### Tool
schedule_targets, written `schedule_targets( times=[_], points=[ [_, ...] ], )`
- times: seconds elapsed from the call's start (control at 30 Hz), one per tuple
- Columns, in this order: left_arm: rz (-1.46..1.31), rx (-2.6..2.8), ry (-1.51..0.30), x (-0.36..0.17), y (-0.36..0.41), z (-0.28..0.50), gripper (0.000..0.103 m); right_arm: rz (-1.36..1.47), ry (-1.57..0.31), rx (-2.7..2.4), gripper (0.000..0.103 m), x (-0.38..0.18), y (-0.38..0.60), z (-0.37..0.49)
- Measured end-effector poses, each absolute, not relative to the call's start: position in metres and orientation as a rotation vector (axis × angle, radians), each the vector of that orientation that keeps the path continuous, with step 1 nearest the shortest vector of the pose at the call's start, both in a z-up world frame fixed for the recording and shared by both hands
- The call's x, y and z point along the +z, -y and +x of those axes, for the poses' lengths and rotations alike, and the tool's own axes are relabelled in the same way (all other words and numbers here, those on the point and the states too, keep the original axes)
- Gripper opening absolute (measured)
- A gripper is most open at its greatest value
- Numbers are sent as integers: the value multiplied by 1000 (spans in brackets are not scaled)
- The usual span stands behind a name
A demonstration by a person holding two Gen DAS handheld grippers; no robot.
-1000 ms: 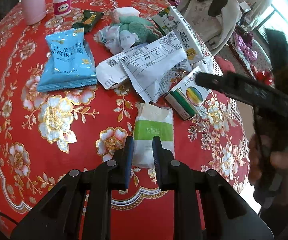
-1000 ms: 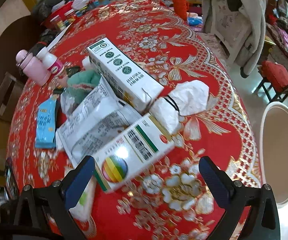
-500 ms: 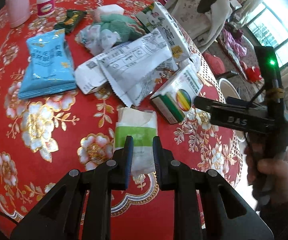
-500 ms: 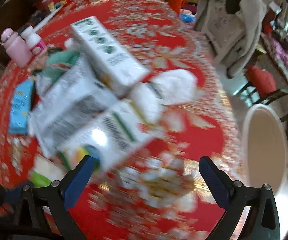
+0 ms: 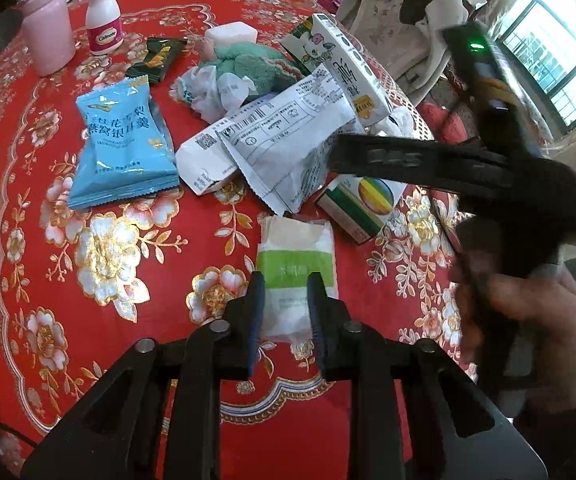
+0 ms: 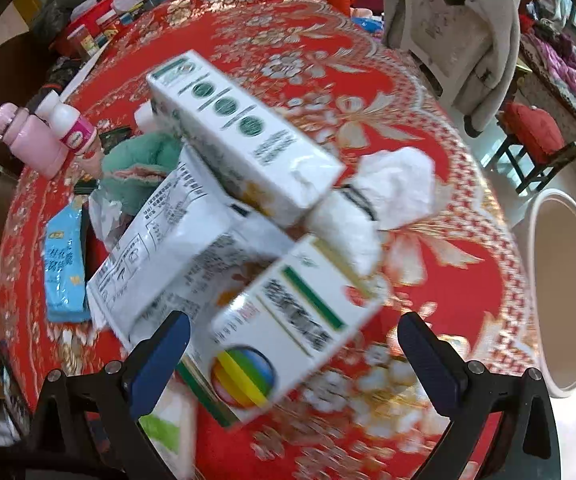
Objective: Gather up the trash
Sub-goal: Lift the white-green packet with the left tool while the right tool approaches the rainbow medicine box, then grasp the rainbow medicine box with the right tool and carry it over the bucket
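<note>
Right wrist only: pale bin [image 6: 567,292] beside table; right gripper [image 6: 293,340] wide open, empty.

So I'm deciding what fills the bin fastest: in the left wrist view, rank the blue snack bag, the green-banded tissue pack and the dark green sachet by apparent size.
1. blue snack bag, clearly largest.
2. green-banded tissue pack; it lies nearer the camera, so this may flatter it.
3. dark green sachet, smallest, though farthest away.
</note>
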State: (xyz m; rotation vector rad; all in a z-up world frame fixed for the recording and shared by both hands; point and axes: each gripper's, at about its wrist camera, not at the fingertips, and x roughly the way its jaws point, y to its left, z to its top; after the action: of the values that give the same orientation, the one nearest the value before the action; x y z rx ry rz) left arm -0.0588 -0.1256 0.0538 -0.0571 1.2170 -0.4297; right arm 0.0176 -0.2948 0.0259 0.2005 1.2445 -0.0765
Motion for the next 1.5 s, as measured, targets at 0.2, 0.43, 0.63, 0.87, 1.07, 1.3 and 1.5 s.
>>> schedule_targets(
  times=[0.2, 0.43, 0.63, 0.87, 1.07, 1.3, 1.5],
  points=[
    [-99, -449, -1229, 47, 128, -58, 26, 87, -1306, -82, 103, 12, 296, 9],
    [-110, -483, -1250, 39, 145, -47, 49, 175, -1320, -61, 103, 17, 347, -12],
    [-48, -438, -1231, 41, 151, -47, 49, 162, -1278, -13, 103, 26, 346, -15],
    [-53, -413, -1233, 33, 140, -43, 54, 104, -1266, -15, 103, 25, 324, -11],
    [-42, -458, -1243, 25, 149, -45, 55, 101, -1285, -48, 103, 17, 323, -6],
    [32, -416, -1241, 23, 164, -47, 35, 73, -1235, -15, 56, 16, 325, -12],
    [-26, -356, -1207, 46, 180, -48, 25, 131, -1203, 102, 52, 33, 352, -23]
  ],
)
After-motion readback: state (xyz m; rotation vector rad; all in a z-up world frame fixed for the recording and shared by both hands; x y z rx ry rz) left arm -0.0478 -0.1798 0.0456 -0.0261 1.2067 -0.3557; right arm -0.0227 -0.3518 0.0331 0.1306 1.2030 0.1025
